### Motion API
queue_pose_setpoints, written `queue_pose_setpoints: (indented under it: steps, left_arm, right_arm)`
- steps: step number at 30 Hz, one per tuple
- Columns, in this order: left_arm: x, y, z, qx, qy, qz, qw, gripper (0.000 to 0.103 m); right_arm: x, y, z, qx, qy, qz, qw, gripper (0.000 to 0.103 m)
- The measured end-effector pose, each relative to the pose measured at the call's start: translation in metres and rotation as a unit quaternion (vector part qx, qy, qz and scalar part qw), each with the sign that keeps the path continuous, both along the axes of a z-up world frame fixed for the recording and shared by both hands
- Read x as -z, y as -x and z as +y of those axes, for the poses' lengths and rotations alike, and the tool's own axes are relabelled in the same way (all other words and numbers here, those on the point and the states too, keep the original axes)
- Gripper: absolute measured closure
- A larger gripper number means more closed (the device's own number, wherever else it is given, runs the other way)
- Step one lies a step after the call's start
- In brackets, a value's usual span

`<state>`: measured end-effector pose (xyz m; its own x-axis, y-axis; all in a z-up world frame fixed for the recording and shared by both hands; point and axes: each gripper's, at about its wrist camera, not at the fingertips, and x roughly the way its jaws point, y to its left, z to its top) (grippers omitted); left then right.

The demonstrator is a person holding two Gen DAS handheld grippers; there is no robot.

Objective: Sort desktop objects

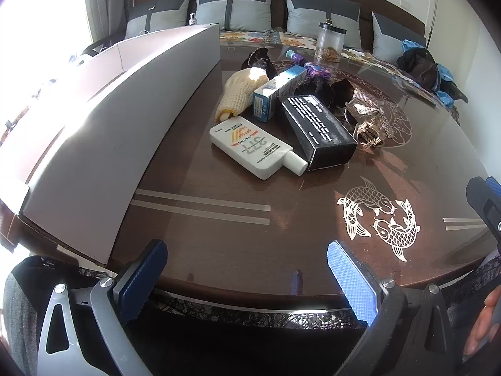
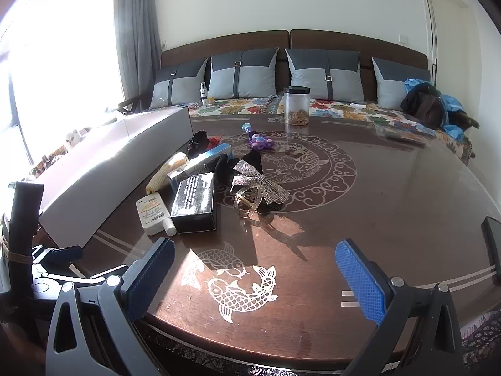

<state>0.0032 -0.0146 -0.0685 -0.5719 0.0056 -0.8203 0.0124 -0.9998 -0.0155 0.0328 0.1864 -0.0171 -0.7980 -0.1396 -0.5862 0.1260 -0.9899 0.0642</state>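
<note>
A pile of objects lies mid-table: a white sunscreen bottle (image 1: 253,147) (image 2: 153,211), a black box (image 1: 316,130) (image 2: 195,200), a blue-white carton (image 1: 277,92) (image 2: 200,163), a cream knitted glove (image 1: 239,92) (image 2: 167,172), a glittery bow clip (image 1: 371,119) (image 2: 261,185), black hair accessories (image 1: 316,89) and a purple toy (image 2: 260,141). A long white box (image 1: 103,131) (image 2: 103,172) stands open at the left. My left gripper (image 1: 247,277) is open and empty at the near table edge. My right gripper (image 2: 255,279) is open and empty over the fish inlay (image 2: 231,285).
A clear jar with a black lid (image 2: 296,105) stands at the table's far edge. A sofa with grey cushions (image 2: 241,76) and dark clothes (image 2: 429,106) lies behind. The round brown table (image 2: 391,194) has bare surface on the right.
</note>
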Motion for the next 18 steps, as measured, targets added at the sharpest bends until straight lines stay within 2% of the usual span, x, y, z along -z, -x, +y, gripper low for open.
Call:
queue_pose_setpoints:
  steps: [18]
  left_arm:
    - [0.0078, 0.0017, -0.0018, -0.003, 0.000, -0.010, 0.9999, 0.000]
  right_arm:
    - [0.0084, 0.0060, -0.0019, -0.004, 0.011, -0.013, 1.000, 0.000]
